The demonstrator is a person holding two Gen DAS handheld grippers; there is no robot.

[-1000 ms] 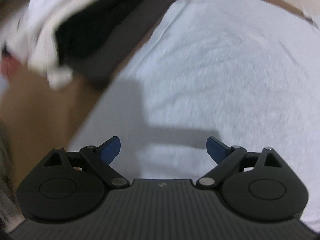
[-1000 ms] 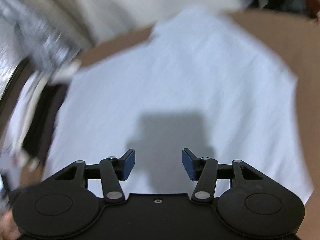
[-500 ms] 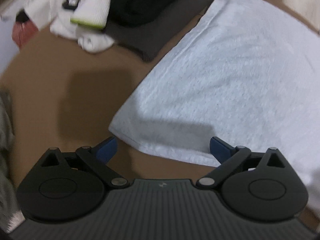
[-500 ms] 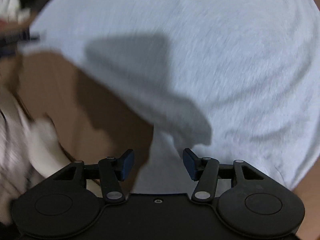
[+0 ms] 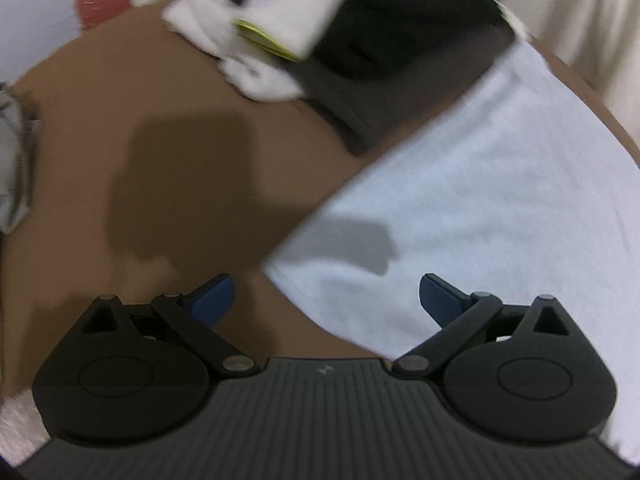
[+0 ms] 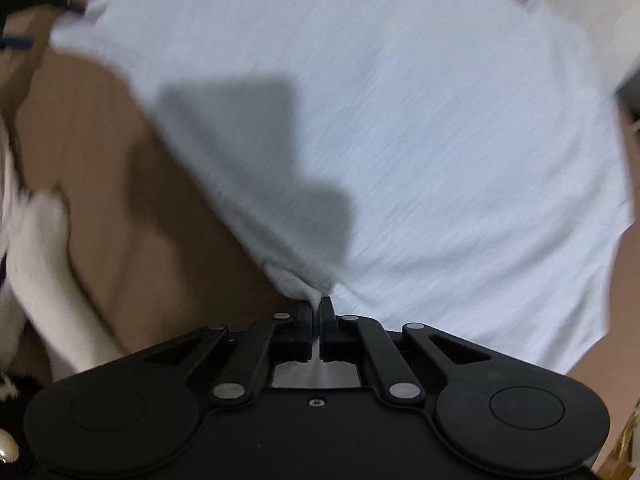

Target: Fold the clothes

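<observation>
The shirt [image 5: 500,200] lies on the table [image 5: 180,160]. A clothes pile [image 5: 320,20] sits at its eleven o'clock, touching it.

A brown desk [image 5: 192,152] carries a pale shirt [image 5: 500,200] spread flat, a dark folded garment [image 5: 384,92] beside it, and crumpled white clothes [image 5: 256,32] behind.

Right tool [image 6: 315,309] pinched tight on cloth, jaws just closed; left tool [image 5: 326,295] spread wide, empty.
</observation>
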